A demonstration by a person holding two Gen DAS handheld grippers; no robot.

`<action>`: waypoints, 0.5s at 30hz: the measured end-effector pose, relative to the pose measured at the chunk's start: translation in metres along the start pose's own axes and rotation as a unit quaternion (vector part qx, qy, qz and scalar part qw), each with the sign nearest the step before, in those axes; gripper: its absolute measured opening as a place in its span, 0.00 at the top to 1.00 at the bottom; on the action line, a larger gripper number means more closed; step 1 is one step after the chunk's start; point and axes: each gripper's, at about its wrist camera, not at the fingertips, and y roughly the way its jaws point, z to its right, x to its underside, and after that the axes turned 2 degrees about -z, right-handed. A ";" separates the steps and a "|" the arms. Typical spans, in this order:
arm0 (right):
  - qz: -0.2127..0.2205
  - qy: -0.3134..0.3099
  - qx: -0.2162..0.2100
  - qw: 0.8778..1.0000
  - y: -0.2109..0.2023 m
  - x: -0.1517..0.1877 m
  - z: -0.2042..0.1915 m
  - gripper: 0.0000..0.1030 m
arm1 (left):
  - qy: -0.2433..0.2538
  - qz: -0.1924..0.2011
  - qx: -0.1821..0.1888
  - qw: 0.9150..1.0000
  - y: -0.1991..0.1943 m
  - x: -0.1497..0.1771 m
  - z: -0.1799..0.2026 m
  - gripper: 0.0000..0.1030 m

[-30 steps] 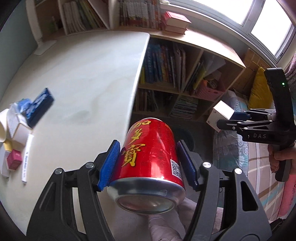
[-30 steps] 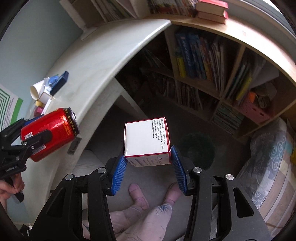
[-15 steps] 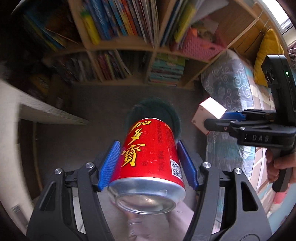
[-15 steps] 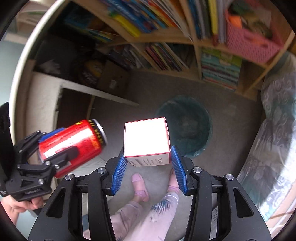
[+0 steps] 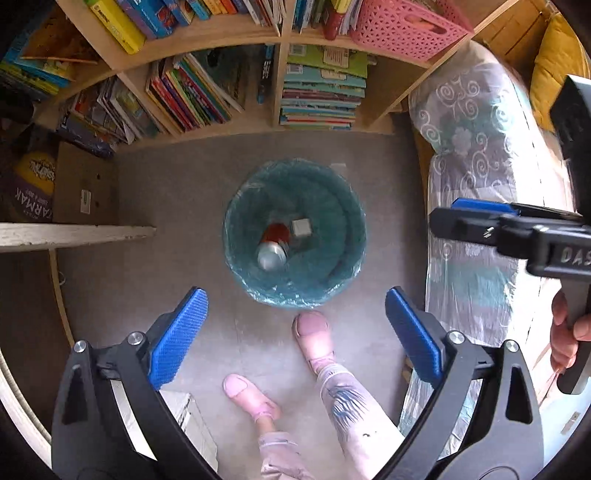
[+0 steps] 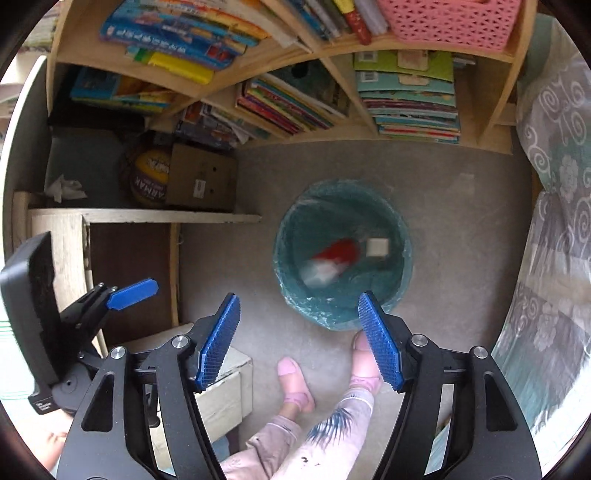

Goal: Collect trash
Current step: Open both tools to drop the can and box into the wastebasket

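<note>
One red can [image 5: 274,244], one white box [image 5: 301,227], one bin [image 5: 347,218], two feet [image 5: 314,336].

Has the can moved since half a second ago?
Yes. It has left the left gripper, whose jaws are now wide apart, and dropped down into the bin. The can lies on the bin's bottom beside the box.

- A wooden bookshelf [image 5: 280,74] runs across from ten to one o'clock, packed with upright and stacked books [image 5: 321,96].
- A pink plastic basket [image 5: 402,29] sits on a shelf at one o'clock.
- A cardboard box [image 6: 201,177] stands under the desk at ten o'clock, just beside a yellow-and-purple ball [image 6: 149,179].
- A patterned bed cover [image 5: 480,177] fills the three o'clock side.
- A yellow cushion [image 5: 554,55] lies at two o'clock.
- Grey floor [image 5: 177,192] spreads through the middle.
- Pink socked feet [image 5: 314,339] stand at six o'clock.
</note>
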 end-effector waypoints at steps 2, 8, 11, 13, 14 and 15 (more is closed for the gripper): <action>0.004 0.002 0.000 1.000 -0.007 0.001 0.004 0.34 | -0.007 -0.004 0.004 1.000 -0.005 0.002 0.000 0.07; 0.020 -0.017 0.005 1.000 -0.040 0.007 -0.001 0.34 | -0.021 0.003 -0.032 0.999 -0.027 0.011 0.006 0.07; 0.028 -0.043 0.004 0.999 -0.065 0.010 -0.014 0.34 | -0.020 0.014 -0.028 0.999 -0.052 0.020 0.005 0.07; 0.034 -0.063 0.000 0.997 -0.081 0.011 -0.026 0.34 | -0.030 0.031 -0.024 0.999 -0.076 0.028 0.001 0.07; 0.037 -0.077 0.002 0.996 -0.090 0.011 -0.034 0.34 | -0.035 0.036 -0.021 0.999 -0.088 0.032 -0.001 0.07; 0.041 -0.093 0.002 0.995 -0.099 0.012 -0.042 0.34 | -0.038 0.041 -0.021 0.998 -0.101 0.036 -0.004 0.07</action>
